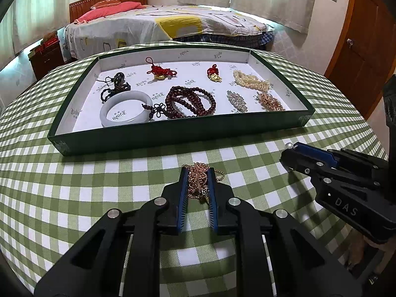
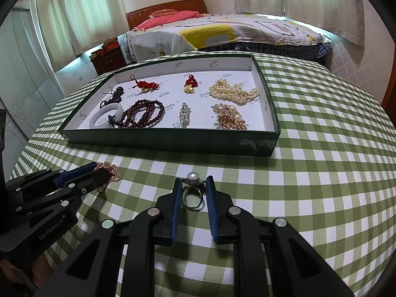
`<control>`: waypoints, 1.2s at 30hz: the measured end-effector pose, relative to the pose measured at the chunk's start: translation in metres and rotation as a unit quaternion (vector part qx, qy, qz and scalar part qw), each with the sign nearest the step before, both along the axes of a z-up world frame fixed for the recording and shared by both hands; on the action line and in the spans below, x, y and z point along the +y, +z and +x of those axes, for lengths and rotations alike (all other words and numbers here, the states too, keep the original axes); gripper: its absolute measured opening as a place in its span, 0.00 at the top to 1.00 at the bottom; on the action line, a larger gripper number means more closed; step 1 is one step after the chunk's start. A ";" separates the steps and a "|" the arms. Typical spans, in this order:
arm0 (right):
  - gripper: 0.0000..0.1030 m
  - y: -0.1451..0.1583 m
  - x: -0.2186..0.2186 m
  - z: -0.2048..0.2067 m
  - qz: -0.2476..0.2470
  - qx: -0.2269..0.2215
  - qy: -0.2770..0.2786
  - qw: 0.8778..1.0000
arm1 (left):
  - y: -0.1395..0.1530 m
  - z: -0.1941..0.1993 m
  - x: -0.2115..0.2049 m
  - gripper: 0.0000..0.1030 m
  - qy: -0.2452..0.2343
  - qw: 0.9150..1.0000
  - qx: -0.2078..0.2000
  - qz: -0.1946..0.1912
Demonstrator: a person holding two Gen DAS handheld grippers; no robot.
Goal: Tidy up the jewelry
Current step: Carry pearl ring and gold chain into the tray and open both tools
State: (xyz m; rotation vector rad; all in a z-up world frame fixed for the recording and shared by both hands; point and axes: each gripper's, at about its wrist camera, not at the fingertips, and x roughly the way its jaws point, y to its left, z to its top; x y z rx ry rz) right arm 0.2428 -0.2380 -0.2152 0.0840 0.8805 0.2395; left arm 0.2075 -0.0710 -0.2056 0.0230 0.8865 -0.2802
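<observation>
on the tabletop point(image 1: 284, 57) under its green-and-white checked cloth, the shallow dark green cardboard tray with a white printed lining point(image 1: 173, 133) sits just beyond both tools, already carrying a white stone bangle point(image 1: 125, 113), a coil of dark red wooden beads point(image 1: 190, 101), a heap of cream pearl strands point(image 1: 250, 80) and smaller pieces. two things lie outside it, on the cloth in front of its near wall.

the left gripper point(image 1: 197, 180) has its blue-padded fingers closed against a bunched rose-gold bead chain point(image 1: 198, 178), the pads pressing its sides. the right gripper point(image 2: 193, 190) is closed on a silver ring topped with a white pearl point(image 2: 193, 193), the band pinched between the pads.

judging from this, the step in hand is lifting each piece and carrying it over the near wall into the tray. the chain is loose and will likely dangle, so a straight lift high enough for its trailing loops to clear the wall seems wise. the ring is small and hard, so a steady squeeze matters. bare lining shows near the middle of the tray.

the right wrist view shows the ring's band and setting; the left wrist view gives only the pearl at the fingertips. the left wrist view shows how the chain fills the gap between the pads.
</observation>
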 end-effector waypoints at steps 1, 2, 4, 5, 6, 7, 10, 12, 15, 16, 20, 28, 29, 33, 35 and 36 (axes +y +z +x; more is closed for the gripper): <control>0.80 0.000 0.000 0.000 0.001 0.000 0.000 1.000 | 0.000 0.000 0.000 0.85 0.001 1.000 0.000 -0.001; 0.80 0.000 0.000 0.000 0.002 0.000 0.000 1.000 | 0.000 -0.001 0.001 0.85 0.002 1.000 0.001 -0.002; 0.80 0.001 0.001 0.000 0.002 -0.001 0.000 1.000 | 0.002 -0.002 0.004 0.87 0.005 1.000 0.000 -0.006; 0.80 0.002 0.002 -0.001 0.002 -0.002 0.001 1.000 | 0.003 -0.003 0.006 0.87 0.007 1.000 -0.002 -0.006; 0.80 0.002 0.002 -0.001 0.002 -0.003 0.001 1.000 | 0.004 -0.003 0.007 0.87 0.007 1.000 -0.003 -0.006; 0.80 0.003 0.002 -0.001 0.002 -0.003 0.001 1.000 | 0.006 -0.004 0.008 0.87 0.008 1.000 -0.005 -0.005; 0.80 0.005 0.003 -0.002 0.002 -0.007 0.001 1.000 | 0.010 -0.005 0.011 0.88 0.010 1.000 -0.011 -0.003; 0.80 0.006 0.003 -0.003 0.002 -0.010 0.001 1.000 | 0.014 -0.007 0.013 0.88 0.011 1.000 -0.016 -0.003; 0.80 0.010 0.004 -0.005 0.004 -0.014 0.002 1.000 | 0.022 -0.009 0.015 0.88 0.012 1.000 -0.025 -0.005; 0.80 0.012 0.004 -0.005 0.004 -0.015 0.003 1.000 | 0.024 -0.010 0.016 0.88 0.012 1.000 -0.028 -0.005; 0.80 0.018 0.005 -0.008 0.006 -0.022 0.004 1.000 | 0.034 -0.013 0.017 0.88 0.011 0.999 -0.040 -0.006; 0.80 0.042 0.009 -0.015 0.010 -0.049 0.009 0.999 | 0.057 -0.021 0.021 0.88 0.014 0.998 -0.066 -0.013; 0.80 0.045 0.009 -0.016 0.011 -0.052 0.010 0.999 | 0.061 -0.021 0.021 0.88 0.013 0.997 -0.070 -0.015; 0.80 0.060 0.011 -0.016 0.013 -0.068 0.011 0.998 | 0.076 -0.023 0.023 0.88 0.014 0.996 -0.088 -0.020; 0.80 0.068 0.011 -0.016 0.012 -0.078 0.012 0.997 | 0.084 -0.023 0.024 0.88 0.014 0.995 -0.097 -0.023; 0.80 0.072 0.011 -0.015 0.012 -0.083 0.012 0.996 | 0.090 -0.022 0.025 0.88 0.015 0.994 -0.104 -0.024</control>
